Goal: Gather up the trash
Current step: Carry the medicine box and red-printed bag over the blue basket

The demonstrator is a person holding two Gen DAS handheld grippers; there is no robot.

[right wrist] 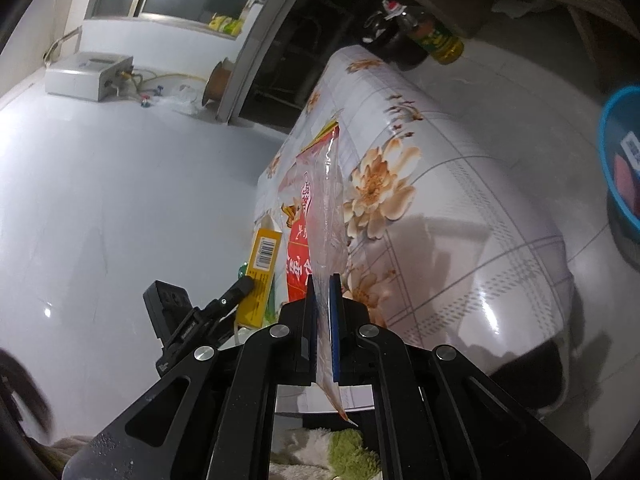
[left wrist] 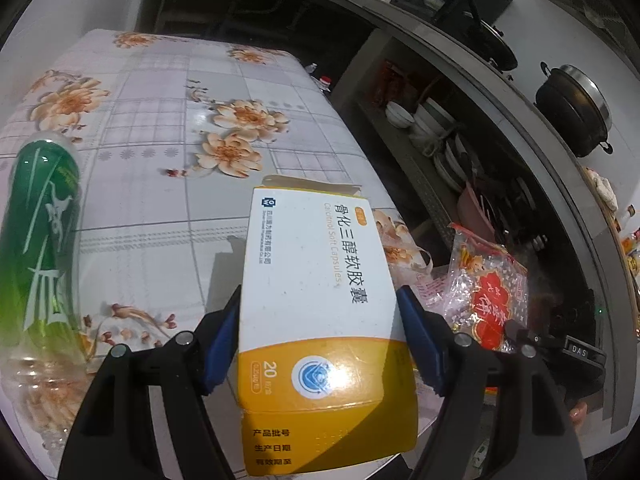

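My left gripper is shut on a white and yellow medicine box, held above the table with the floral cloth; the box also shows in the right wrist view. My right gripper is shut on a clear plastic bag with red print, held upright over the table's edge; the bag also shows in the left wrist view. A green plastic bottle lies at the table's left edge.
A blue bin with something red in it stands on the floor to the right. Bottles stand beyond the table's far end. Shelves with bowls and a black pot lie to the right.
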